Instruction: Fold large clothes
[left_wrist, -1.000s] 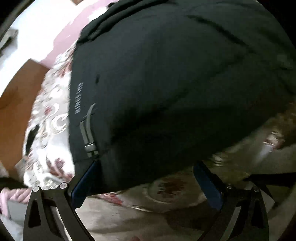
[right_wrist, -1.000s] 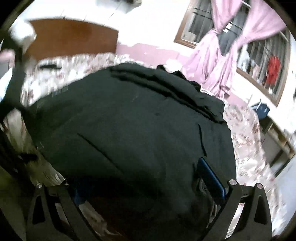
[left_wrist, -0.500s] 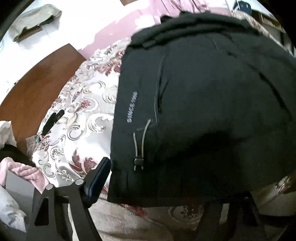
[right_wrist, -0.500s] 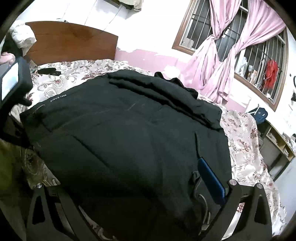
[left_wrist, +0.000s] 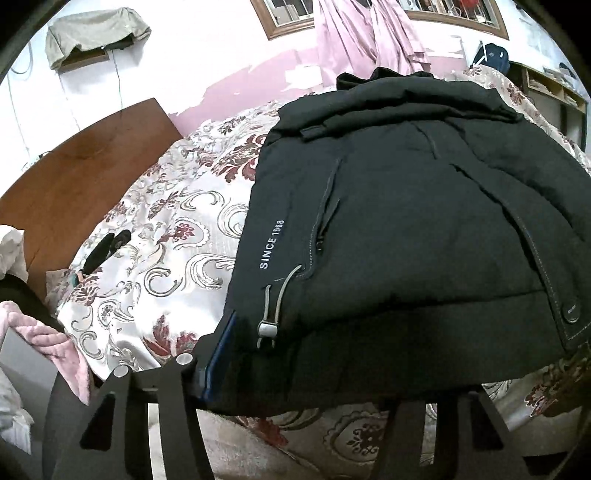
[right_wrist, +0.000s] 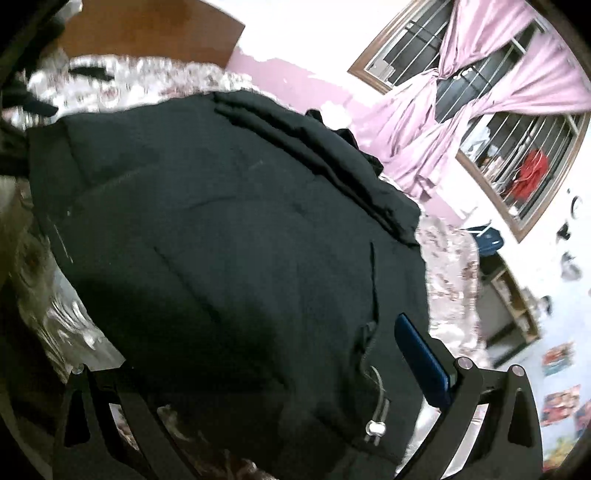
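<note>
the black jacket (left_wrist: 406, 229) lies flat on the floral bedspread (left_wrist: 155, 236), its long axis running away from both cameras: hem edge near the grippers, collar end toward the pink wall (left_wrist: 236, 88) and window (right_wrist: 491, 122). "since 1968" runs along its left side beside a drawcord toggle (left_wrist: 266, 328).

the left gripper (left_wrist: 314, 373) stands wide, its blue-padded left finger touching the hem corner, the right finger hidden under the hem, so whether it grips cloth cannot be told. half a second ago that finger sat clear of the jacket on the bedspread. the right gripper (right_wrist: 258, 354) is spread wide over the hem, blue right finger above the cloth; this view has tilted and blurred since then.

wooden headboard (left_wrist: 85, 162) at left, pink curtains (right_wrist: 436, 122) right of it.
</note>
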